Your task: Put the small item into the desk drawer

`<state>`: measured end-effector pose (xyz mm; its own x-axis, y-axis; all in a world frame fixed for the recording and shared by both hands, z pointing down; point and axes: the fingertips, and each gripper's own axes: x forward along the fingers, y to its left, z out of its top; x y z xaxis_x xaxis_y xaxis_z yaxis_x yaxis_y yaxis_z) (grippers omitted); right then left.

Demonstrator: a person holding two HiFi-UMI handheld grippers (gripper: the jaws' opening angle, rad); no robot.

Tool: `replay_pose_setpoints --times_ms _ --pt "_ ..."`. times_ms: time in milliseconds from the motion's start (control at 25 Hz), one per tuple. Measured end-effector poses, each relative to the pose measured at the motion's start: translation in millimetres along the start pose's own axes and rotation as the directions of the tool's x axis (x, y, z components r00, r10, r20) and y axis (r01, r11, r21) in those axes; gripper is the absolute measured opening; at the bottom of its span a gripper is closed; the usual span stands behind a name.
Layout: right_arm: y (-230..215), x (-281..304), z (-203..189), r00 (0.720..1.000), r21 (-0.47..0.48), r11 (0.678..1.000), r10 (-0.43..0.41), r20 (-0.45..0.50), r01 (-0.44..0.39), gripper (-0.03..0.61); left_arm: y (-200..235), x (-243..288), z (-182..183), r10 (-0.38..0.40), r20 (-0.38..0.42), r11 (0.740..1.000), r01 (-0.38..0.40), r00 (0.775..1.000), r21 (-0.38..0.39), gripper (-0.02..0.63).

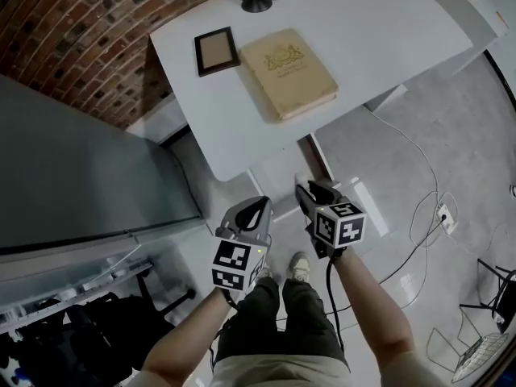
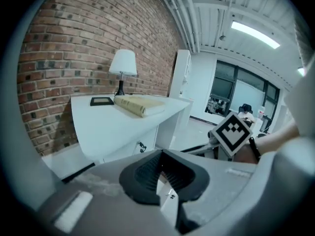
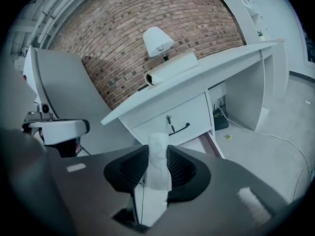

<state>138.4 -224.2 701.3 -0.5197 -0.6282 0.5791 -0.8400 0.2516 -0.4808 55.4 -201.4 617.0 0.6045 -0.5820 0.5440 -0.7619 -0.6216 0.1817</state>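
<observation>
Right gripper (image 3: 158, 156): clamped on small white item (image 3: 158, 173), upright between the pads, held low in front of the desk. Left gripper (image 2: 160, 170): jaws together, nothing between, just left of the right one. Drawer (image 3: 172, 119): shut, black handle, beyond the item, under the white desk (image 1: 363, 39). On top: book (image 1: 289, 72), picture frame (image 1: 216, 51), lamp (image 3: 157, 41) at far edge.
</observation>
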Motion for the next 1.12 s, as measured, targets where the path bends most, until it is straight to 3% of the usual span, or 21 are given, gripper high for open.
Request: replay_pose_setpoints --times_ms 240,480,640,960,1120 --pt "-33 62 -63 0.994 0.006 1.000 -0.004 -0.105 0.004 0.123 27 51 -79 0.006 -0.087 0.998 -0.012 0.996 -0.059 0.003" --pt "-51 121 -125 0.976 -0.044 0.999 0.005 -0.216 -0.015 0.124 44 92 -155 -0.010 -0.171 0.999 0.002 0.985 -0.048 0.003" --pt "-60 154 -154 0.967 -0.027 1.000 0.004 -0.256 -0.011 0.124 62 108 -197 -0.006 -0.213 0.996 -0.014 0.977 -0.091 0.003" --pt "-70 193 -202 0.919 -0.153 0.988 -0.037 -0.392 -0.025 0.127 105 125 -248 0.071 -0.246 0.981 -0.113 0.967 -0.158 0.003" --pt "-74 195 -216 0.906 -0.166 0.986 -0.052 -0.421 -0.021 0.151 105 126 -251 0.051 -0.241 0.982 -0.092 0.969 -0.162 0.003"
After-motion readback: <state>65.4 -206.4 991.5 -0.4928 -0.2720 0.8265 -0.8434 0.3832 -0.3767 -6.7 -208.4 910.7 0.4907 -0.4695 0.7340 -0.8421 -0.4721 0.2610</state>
